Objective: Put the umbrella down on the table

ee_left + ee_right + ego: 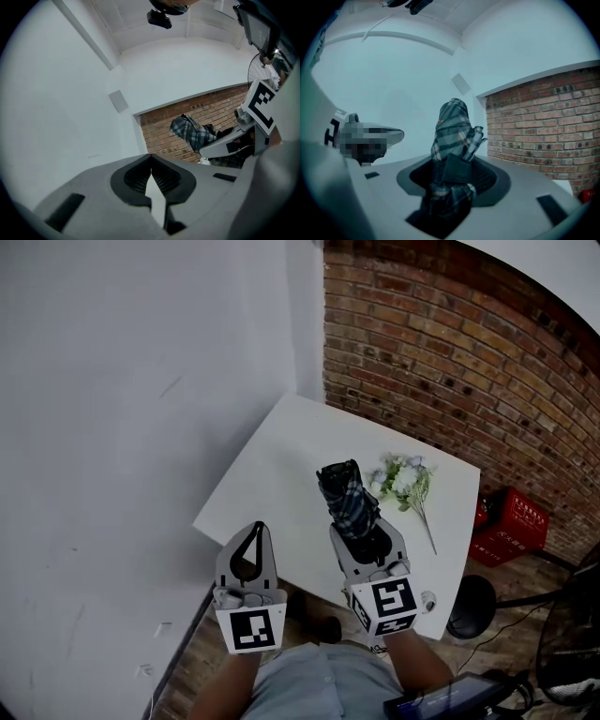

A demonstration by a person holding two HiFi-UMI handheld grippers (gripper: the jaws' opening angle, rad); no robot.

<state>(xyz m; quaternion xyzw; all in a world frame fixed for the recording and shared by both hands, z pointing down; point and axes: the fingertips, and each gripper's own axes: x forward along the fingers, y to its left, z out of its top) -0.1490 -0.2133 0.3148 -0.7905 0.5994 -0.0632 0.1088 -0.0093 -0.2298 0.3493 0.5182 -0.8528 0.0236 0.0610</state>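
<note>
One plaid umbrella (349, 495) is clamped in the right gripper (364, 532), its folded end projecting beyond the jaws, over the table (281, 456). The left gripper (257, 529) is closed, empty.

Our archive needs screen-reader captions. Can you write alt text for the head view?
The right gripper holds a folded plaid umbrella, seen from above against a white table with a bunch of flowers on it. The left gripper is shut and empty; a brick wall stands behind.
</note>
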